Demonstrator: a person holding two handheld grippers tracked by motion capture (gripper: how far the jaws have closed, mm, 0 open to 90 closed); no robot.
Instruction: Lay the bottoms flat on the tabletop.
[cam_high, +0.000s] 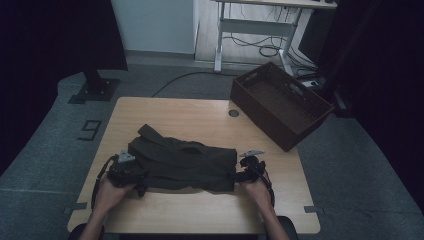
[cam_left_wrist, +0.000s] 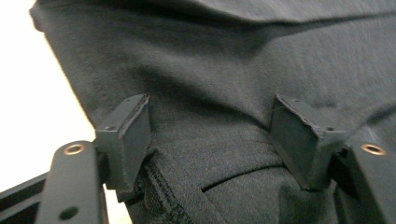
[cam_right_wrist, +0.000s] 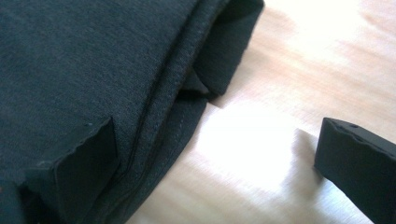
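Observation:
A dark folded garment lies across the near half of the wooden table. My left gripper is at its left end and my right gripper at its right end, each held in a hand. In the left gripper view the left gripper stands open with a fold of the garment and its stitched hem between the jaws. In the right gripper view the right gripper is open wide. One pad rests over the garment's layered edge, the other over bare table.
A dark brown basket sits at the table's back right corner, hanging partly over the edge. A round cable hole is in the tabletop near it. Behind the table stand a white desk frame and a black stand base.

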